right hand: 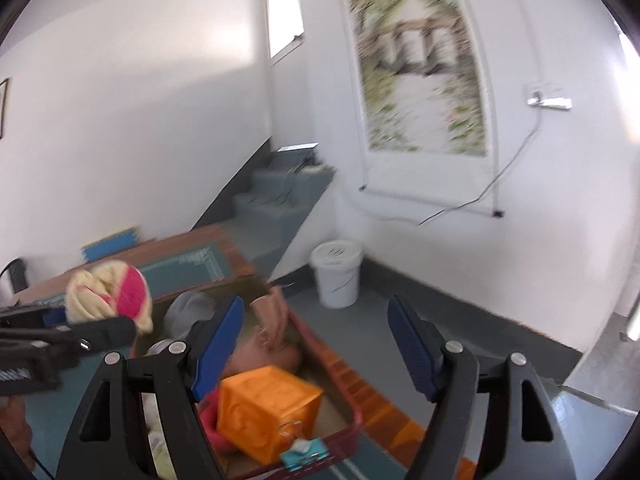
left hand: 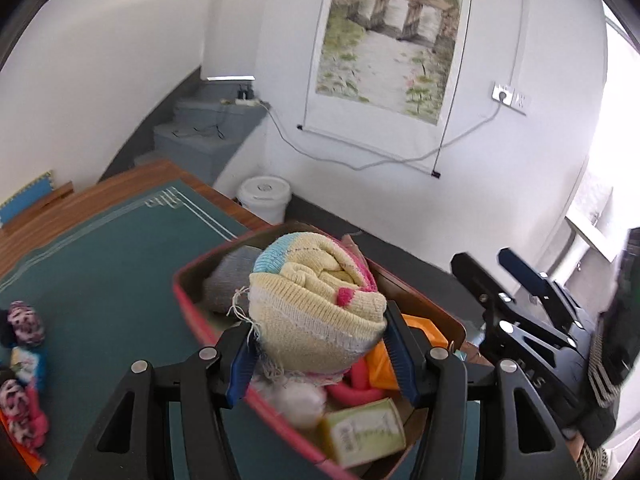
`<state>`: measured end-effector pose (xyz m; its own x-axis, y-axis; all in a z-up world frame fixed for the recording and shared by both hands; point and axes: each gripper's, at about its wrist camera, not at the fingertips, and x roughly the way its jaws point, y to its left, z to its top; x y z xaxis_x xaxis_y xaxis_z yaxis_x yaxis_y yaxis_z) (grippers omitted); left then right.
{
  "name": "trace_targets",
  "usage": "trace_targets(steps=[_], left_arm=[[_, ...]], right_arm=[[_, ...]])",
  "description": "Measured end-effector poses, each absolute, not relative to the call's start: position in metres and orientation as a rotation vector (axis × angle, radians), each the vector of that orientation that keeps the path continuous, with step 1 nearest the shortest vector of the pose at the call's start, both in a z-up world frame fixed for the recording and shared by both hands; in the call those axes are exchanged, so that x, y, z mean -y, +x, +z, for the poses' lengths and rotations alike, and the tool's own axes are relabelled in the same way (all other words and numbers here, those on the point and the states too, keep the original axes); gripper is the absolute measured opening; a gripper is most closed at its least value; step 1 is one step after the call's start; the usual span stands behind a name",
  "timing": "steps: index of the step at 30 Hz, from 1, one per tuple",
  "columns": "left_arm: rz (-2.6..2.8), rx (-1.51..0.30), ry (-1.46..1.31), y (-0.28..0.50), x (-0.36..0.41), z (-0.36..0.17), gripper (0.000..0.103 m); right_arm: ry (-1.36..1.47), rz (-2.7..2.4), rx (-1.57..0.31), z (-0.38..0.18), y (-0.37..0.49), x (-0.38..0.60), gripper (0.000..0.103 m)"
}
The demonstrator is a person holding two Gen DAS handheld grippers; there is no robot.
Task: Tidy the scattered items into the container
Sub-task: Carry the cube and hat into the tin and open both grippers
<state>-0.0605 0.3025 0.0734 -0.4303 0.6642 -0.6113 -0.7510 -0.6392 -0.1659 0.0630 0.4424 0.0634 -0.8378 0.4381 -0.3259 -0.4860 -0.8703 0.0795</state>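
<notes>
My left gripper (left hand: pixel 320 352) is shut on a rolled knit sock bundle (left hand: pixel 316 300), yellow with pink and light blue, held above the red container (left hand: pixel 188 304). In the container lie a grey sock (left hand: pixel 228 280), an orange block (right hand: pixel 268 412), a pink ring (left hand: pixel 352 388), a white ball (left hand: pixel 296 400) and a yellow-green box (left hand: pixel 364 428). My right gripper (right hand: pixel 316 344) is open and holds nothing, hovering over the container's right rim (right hand: pixel 328 356). The right wrist view shows the same bundle (right hand: pixel 108 296) at the left. Pink patterned socks (left hand: pixel 26 322) lie on the green mat (left hand: pixel 112 264), far left.
The container sits on the green mat on a wooden table (left hand: pixel 120 180). A teal binder clip (right hand: pixel 304 456) hangs on its near rim. A white bucket (right hand: pixel 336 276) stands on the floor by the wall. Grey stairs (left hand: pixel 200 136) rise behind the table.
</notes>
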Motion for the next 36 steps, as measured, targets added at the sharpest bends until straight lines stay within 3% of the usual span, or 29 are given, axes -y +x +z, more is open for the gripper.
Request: trace_targets(steps=[9,16,27,36], left_arm=[[2.099,-0.179,-0.904,-0.07,-0.326,0.053,0.063],[2.101,-0.128,-0.89,-0.07,-0.323,0.055,0.077],[2.066,-0.137,-0.848,-0.054,-0.316,0.057,0.077],[2.19,-0.153,-0.849,-0.047,-0.261,0.051,0.077]], right_arm=[[-0.394,2.567,-0.309,0.059,0.062,-0.461,0.078],[-0.391,2.568,-0.315,0.058,0.059,-0.463,0.078],[-0.43,2.56,-0.28,0.052,0.054,-0.461,0.078],[-0.414,2.557,-0.223,0.052,0.052,-0.456,0.078]])
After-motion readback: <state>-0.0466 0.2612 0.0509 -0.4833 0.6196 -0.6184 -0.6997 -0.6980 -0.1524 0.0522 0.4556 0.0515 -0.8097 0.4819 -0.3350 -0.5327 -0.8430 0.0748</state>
